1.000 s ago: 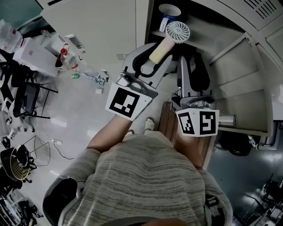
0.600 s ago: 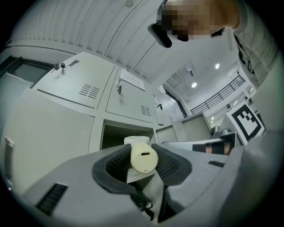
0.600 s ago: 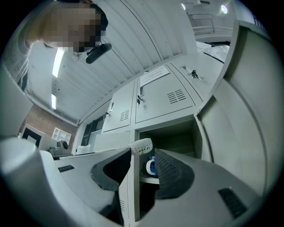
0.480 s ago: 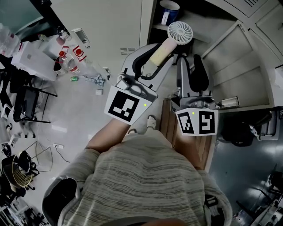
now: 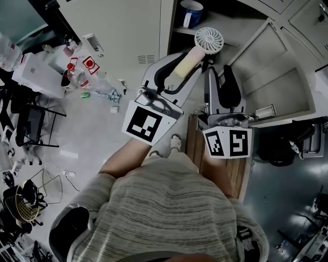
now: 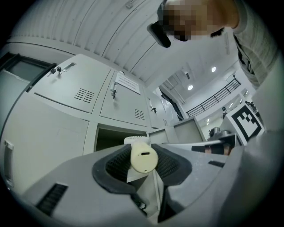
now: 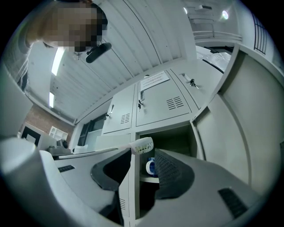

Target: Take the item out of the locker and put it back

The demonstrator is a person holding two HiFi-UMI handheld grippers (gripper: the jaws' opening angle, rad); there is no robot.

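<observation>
A small hand fan with a cream handle [image 5: 186,61] and a white round head [image 5: 209,39] is clamped by its handle in my left gripper [image 5: 179,69]. It is held just in front of the open locker [image 5: 180,30]. In the left gripper view the handle's end [image 6: 144,158] sits pressed between the dark pads of the left gripper [image 6: 144,162]. My right gripper [image 5: 219,77] is beside it on the right, open and empty. In the right gripper view the fan head [image 7: 142,145] shows above the right gripper [image 7: 144,170]. A blue mug [image 7: 150,167] stands on the locker shelf beyond, also seen as the mug [image 5: 191,11] from above.
The locker door [image 5: 277,71] stands swung open to the right. Closed locker doors [image 6: 71,88] lie to the left of the opening. Bottles [image 5: 77,71] and a chair [image 5: 31,120] stand on the floor at left. A wooden slatted piece [image 5: 192,138] lies below the grippers and a dark bag [image 5: 279,153] at right.
Both grippers have shifted a little in front of the locker, with the fan held as before. The right gripper is as open as it was.
</observation>
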